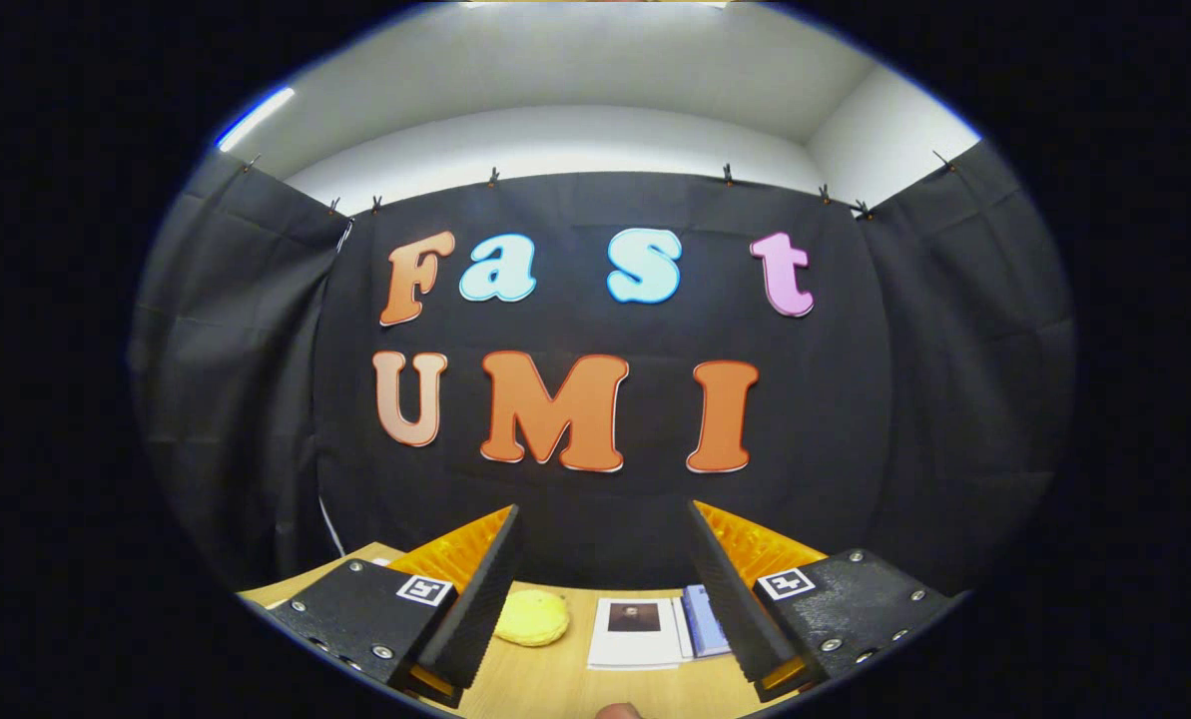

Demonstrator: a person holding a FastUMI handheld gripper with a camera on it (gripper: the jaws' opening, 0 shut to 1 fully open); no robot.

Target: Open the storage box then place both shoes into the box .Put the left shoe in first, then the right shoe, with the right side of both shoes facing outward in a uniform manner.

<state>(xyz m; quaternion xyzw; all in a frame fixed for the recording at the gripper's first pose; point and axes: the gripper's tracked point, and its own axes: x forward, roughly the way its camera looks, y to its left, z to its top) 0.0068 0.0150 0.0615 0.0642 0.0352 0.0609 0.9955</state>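
My gripper is open, held level above a wooden table and facing the booth's black cloth wall. Nothing sits between its two fingers. Below the gap between the fingers lie a yellow round soft object and a white booklet with a small dark picture.
A blue-edged book or pad lies right of the white booklet, partly behind the right finger. A fingertip of a person shows at the near edge of the table. Black cloth walls close the booth on the left, back and right.
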